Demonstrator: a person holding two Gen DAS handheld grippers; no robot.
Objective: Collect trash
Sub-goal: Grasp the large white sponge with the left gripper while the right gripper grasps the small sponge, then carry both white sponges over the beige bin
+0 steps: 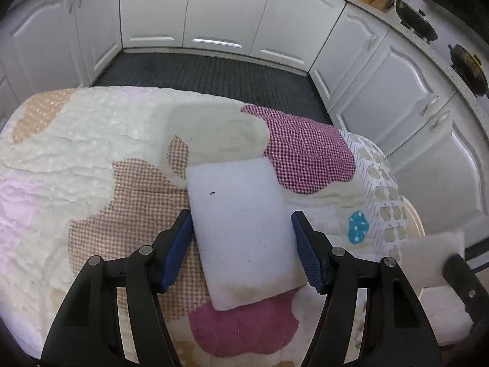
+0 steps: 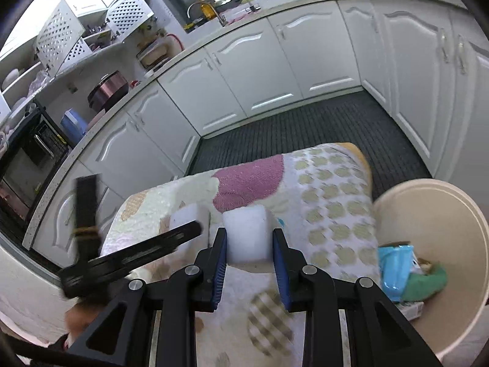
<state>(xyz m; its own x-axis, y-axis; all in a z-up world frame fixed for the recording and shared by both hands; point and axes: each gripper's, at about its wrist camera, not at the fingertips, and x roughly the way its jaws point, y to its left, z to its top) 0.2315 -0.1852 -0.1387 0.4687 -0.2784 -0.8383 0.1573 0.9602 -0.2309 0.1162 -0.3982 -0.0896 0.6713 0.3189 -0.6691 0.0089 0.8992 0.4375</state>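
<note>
Your left tongs point(image 1: 241, 241) straddle the white foam slab point(image 1: 241, 229) on the quilted bench point(image 1: 91, 159), spread wide to clear it, while your right tongs point(image 2: 250, 263) clench a foam block point(image 2: 247, 232), ready for the bin point(image 2: 443, 220) just beside.

We see even, bright indoor light with soft shadows. Fisheye bending curves the cabinets point(image 1: 220, 9); corners vignette dark. Motion blur smears the right view's lower left.

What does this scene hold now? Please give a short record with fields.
surface: patchwork quilt
left gripper: open around large white foam block lying on quilt
right gripper: shut on small white foam piece
bin: beige tub to the right, holding blue packet and green item
background: white cabinets
</note>
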